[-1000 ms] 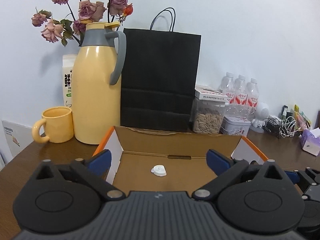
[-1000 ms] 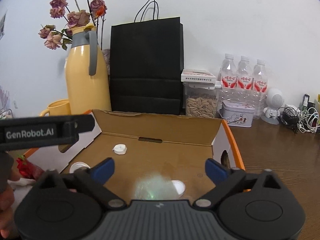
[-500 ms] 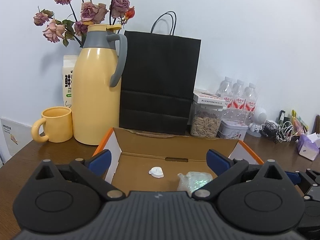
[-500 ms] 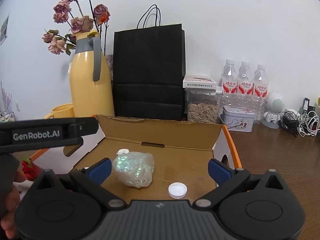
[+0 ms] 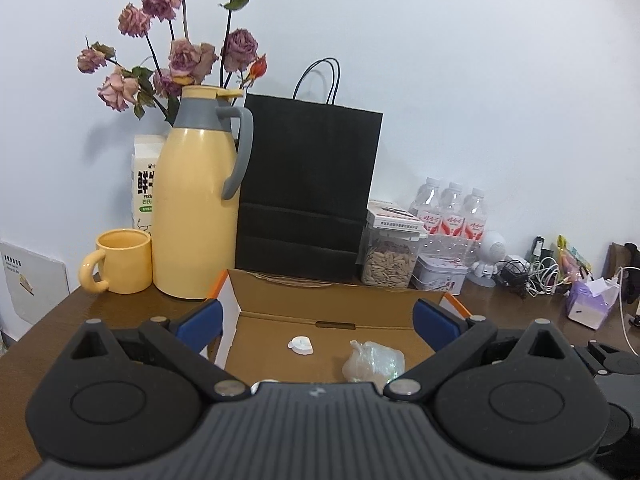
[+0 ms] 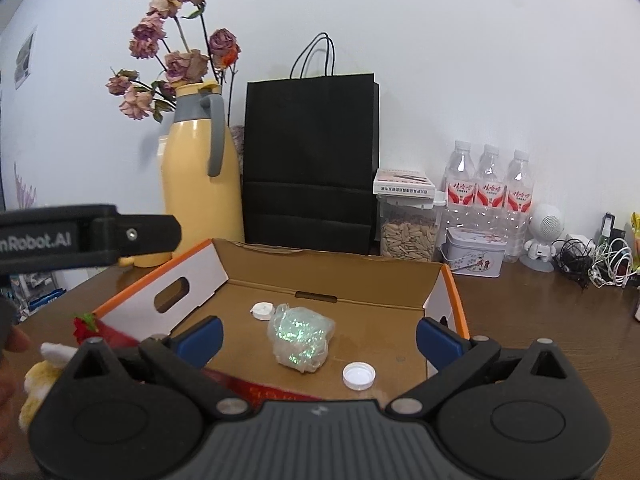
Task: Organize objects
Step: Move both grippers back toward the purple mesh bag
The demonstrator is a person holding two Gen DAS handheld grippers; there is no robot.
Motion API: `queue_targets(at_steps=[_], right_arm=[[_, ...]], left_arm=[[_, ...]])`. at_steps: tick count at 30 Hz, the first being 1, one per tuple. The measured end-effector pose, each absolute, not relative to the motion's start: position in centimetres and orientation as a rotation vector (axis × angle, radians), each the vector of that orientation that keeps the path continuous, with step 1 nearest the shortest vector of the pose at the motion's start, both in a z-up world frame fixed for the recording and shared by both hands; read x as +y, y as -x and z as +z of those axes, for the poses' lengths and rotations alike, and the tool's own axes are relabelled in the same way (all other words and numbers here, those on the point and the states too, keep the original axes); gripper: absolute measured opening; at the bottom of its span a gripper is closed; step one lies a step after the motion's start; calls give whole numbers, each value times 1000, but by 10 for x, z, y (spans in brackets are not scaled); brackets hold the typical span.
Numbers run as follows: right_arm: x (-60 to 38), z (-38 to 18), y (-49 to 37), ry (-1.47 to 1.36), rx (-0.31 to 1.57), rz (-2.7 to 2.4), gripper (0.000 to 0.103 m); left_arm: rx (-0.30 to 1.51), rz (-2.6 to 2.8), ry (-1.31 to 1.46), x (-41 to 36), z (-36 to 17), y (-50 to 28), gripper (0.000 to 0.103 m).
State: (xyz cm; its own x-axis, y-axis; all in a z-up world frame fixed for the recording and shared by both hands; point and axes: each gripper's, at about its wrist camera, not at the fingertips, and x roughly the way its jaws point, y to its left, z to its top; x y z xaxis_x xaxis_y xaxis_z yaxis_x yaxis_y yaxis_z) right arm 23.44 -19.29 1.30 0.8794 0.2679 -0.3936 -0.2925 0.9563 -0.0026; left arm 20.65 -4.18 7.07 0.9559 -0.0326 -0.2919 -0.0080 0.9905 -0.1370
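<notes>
1. The dark brown wooden table [image 6: 540, 312] is carrying everything, with tall things such as the yellow thermos jug with a grey handle [image 5: 196, 200] and the black paper carrier bag [image 5: 308, 188] standing along the wall, probably so the front is staying free for sorting.
2. The open cardboard box with orange-edged white flaps [image 6: 424, 280] is sitting in front of them, its flaps standing open, so it is likely serving as the collecting place.
3. The right gripper [image 6: 318, 338] is hovering over the near part of the box with its blue-tipped fingers spread wide and nothing between them.
4. The left gripper [image 5: 318, 320] is hanging just beside it, likewise spread and empty, apparently waiting its turn.
5. The crumpled clear plastic bag with a greenish shimmer [image 6: 300, 336] is lying on the box floor, midway between the right fingers, which suggests this item is counting as stowed.
6. The white screw-on bottle cap [image 6: 359, 375] is resting open side up near the bag.
7. The small white flat round cap [image 6: 262, 311] is lying just behind the bag, possibly touching it; together they are suggesting small loose items are being gathered here.
</notes>
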Motion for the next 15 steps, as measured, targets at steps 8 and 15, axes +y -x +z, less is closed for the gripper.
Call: queue_targets(at_steps=[8, 15], right_arm=[[-203, 13, -193, 82, 422, 305, 103], [-219, 2, -156, 84, 466, 318, 103]], left_arm=[[323, -12, 100, -33, 76, -167, 103], [368, -2, 75, -20, 68, -131, 103]])
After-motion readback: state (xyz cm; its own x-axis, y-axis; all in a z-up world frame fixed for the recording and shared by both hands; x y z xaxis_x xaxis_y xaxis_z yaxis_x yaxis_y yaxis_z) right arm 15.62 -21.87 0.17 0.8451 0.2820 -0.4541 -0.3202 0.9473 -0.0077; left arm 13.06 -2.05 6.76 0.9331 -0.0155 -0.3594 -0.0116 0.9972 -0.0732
